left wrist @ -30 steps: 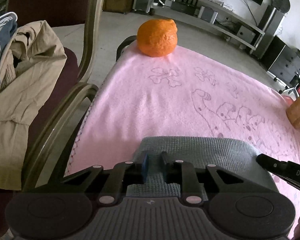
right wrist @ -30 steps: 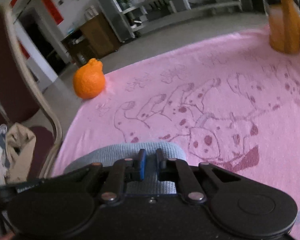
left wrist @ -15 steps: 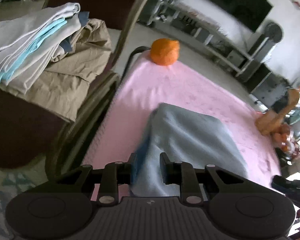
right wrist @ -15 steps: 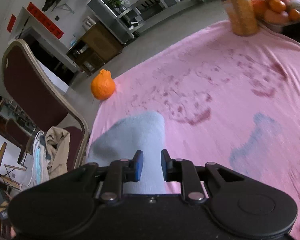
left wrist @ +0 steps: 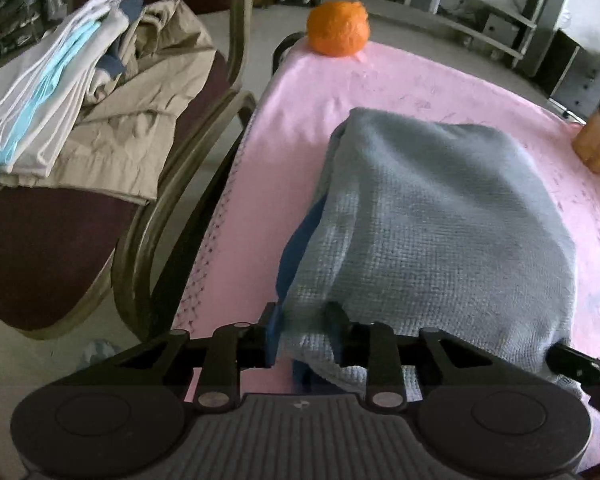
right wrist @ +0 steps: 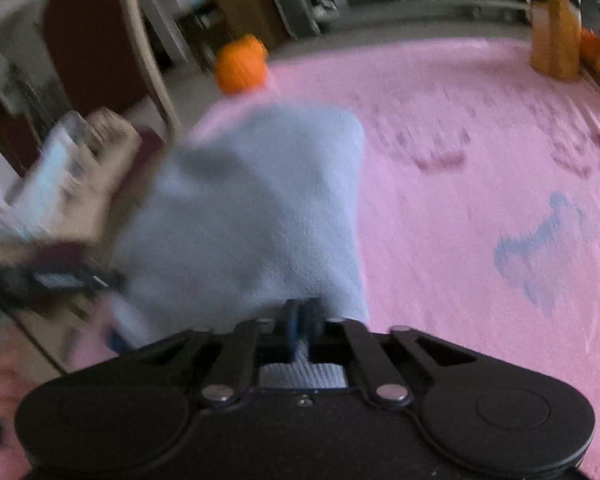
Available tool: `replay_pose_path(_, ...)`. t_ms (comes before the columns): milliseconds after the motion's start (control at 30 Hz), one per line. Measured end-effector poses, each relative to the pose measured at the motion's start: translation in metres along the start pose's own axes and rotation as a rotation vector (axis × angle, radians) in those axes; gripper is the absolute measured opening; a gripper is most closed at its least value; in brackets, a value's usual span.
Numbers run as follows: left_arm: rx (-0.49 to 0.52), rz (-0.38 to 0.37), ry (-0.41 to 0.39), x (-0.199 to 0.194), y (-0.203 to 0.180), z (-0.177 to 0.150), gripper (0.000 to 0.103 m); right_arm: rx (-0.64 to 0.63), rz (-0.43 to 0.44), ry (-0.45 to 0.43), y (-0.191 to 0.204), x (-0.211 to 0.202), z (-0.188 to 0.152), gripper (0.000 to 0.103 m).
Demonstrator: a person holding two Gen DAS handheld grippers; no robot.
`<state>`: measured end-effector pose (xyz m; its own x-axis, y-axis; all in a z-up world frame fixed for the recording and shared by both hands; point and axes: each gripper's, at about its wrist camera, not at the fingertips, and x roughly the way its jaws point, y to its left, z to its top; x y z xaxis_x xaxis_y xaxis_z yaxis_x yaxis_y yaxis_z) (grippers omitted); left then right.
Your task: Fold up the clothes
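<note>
- A grey-blue knitted garment [left wrist: 440, 216] is seen lying on the pink blanket [left wrist: 300, 128] that covers the surface, with its near hem drawn up toward both grippers.
- The left gripper [left wrist: 303, 334] is found grasping the garment's near-left hem; its jaws have just been opening a little, yet cloth is still pinched between them.
- The right gripper [right wrist: 300, 322] is clenched tight on the garment [right wrist: 252, 208] at the near-right hem, its jaws having just been closing on the cloth.
- The garment's long axis is judged to run away from both grippers toward the orange fruit [left wrist: 338, 28] at the far edge; both hold the same near edge, so neither hand is nearer.
- A darker blue layer [left wrist: 296, 248] is glimpsed under the left side; what it is cannot be told.
- The right wrist view is blurred; the hem under both gripper bodies is hidden.
- A pile of clothes [left wrist: 88, 92] is noted on the chair [left wrist: 48, 248] to the left.
</note>
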<state>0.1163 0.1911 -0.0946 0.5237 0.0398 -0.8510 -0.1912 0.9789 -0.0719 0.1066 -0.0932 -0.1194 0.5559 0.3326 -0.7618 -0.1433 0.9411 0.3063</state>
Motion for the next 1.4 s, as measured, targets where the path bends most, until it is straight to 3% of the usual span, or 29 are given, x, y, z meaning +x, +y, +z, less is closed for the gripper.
replay_pose_path(167, -0.066, -0.038, -0.030, -0.014, 0.015, -0.006, 0.033, 0.005, 0.007, -0.004, 0.003, -0.010, -0.001, 0.002)
replay_pose_path(267, -0.131, -0.088, -0.086, -0.035, 0.026, -0.016, 0.024, 0.073, 0.073, -0.021, -0.005, -0.031, -0.003, 0.011)
replay_pose_path(433, -0.166, -0.173, -0.186, -0.050, 0.026, -0.014, 0.024, 0.138, 0.105, -0.087, -0.012, -0.051, 0.007, 0.011)
replay_pose_path(500, -0.145, -0.167, -0.198, -0.046, 0.016, -0.006, 0.022, 0.161, 0.111, -0.115, -0.012, -0.051, 0.017, 0.011)
replay_pose_path(600, -0.089, -0.101, -0.186, -0.032, -0.003, 0.004, 0.022, 0.166, 0.109, -0.137, -0.009, -0.039, 0.035, 0.011)
replay_pose_path(767, -0.027, -0.010, -0.106, -0.007, -0.015, 0.008, 0.021, 0.146, 0.082, -0.141, 0.001, -0.004, 0.058, 0.011)
replay_pose_path(867, -0.023, 0.002, -0.074, 0.002, -0.013, 0.009, 0.025, 0.128, 0.016, -0.115, 0.002, 0.018, 0.054, 0.002)
replay_pose_path(1033, -0.074, -0.033, -0.079, -0.003, -0.001, 0.005, 0.029, 0.037, -0.024, -0.112, 0.008, 0.017, 0.050, 0.003)
replay_pose_path(1100, -0.134, -0.090, -0.094, -0.016, 0.012, 0.000, 0.032, 0.094, 0.017, -0.116, 0.003, 0.002, 0.049, 0.008)
replay_pose_path(1133, -0.168, -0.122, -0.101, -0.023, 0.019, -0.003, 0.041, 0.142, 0.056, -0.131, -0.003, -0.007, 0.047, 0.015)
replay_pose_path(1233, -0.286, -0.251, -0.137, -0.043, 0.047, -0.013, 0.055, 0.233, 0.180, -0.168, -0.020, -0.038, 0.033, 0.034)
replay_pose_path(1300, -0.349, -0.281, -0.132, -0.044, 0.059, -0.014, 0.065, 0.272, 0.212, -0.163, -0.031, -0.051, 0.026, 0.041)
replay_pose_path(1400, -0.408, -0.289, -0.068, -0.034, 0.067, -0.013, 0.067, 0.342, 0.225, -0.136, -0.046, -0.056, 0.019, 0.046)
